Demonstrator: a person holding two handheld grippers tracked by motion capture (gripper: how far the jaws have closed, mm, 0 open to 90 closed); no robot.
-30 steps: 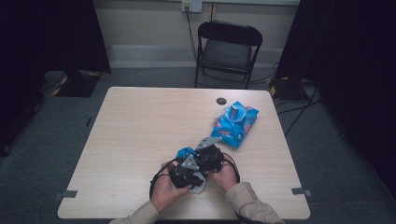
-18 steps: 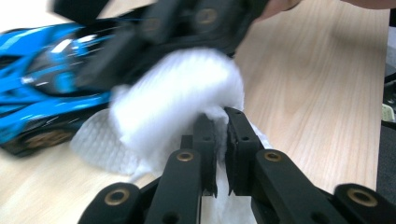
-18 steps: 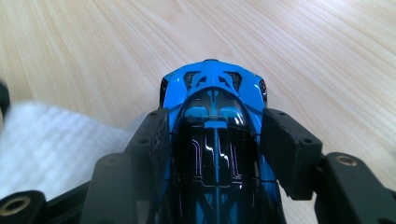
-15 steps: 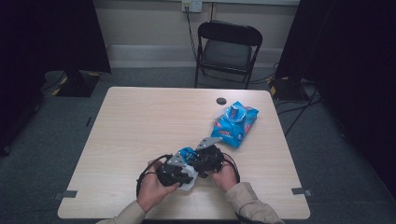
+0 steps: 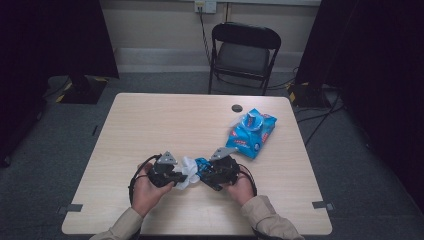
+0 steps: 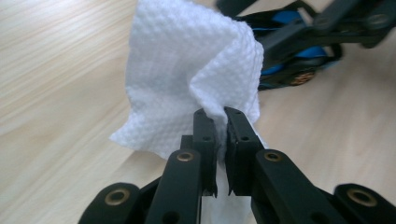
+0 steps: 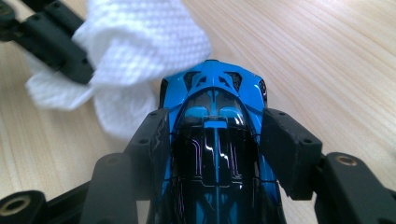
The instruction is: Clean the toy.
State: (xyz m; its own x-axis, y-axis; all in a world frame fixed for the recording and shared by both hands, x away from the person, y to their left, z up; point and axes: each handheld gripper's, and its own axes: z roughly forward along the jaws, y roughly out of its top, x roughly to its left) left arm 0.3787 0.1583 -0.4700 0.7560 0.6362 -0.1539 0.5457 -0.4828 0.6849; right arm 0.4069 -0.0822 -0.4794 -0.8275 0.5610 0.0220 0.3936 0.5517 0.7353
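1. A small glossy blue and black toy car (image 7: pixel 217 140) sits near the front edge of the table, clamped by its sides between the jaws of the right gripper (image 7: pixel 217 135).
2. A crumpled white textured paper wipe (image 6: pixel 191 74) touches the car's front end; a fold of it is pinched between the tightly closed jaws of the left gripper (image 6: pixel 219 126).
3. In the high view, the left gripper (image 5: pixel 172 172) and the right gripper (image 5: pixel 212 172) face each other, the wipe (image 5: pixel 187 167) between them.
4. The pale wooden table (image 5: pixel 165 125) also bears a blue plastic wipe packet (image 5: pixel 250 132) toward its far right, well apart from the car.
5. A small round black cap (image 5: pixel 236 107) lies just beyond the packet.
6. A black folding chair (image 5: pixel 242 52) stands behind the table.
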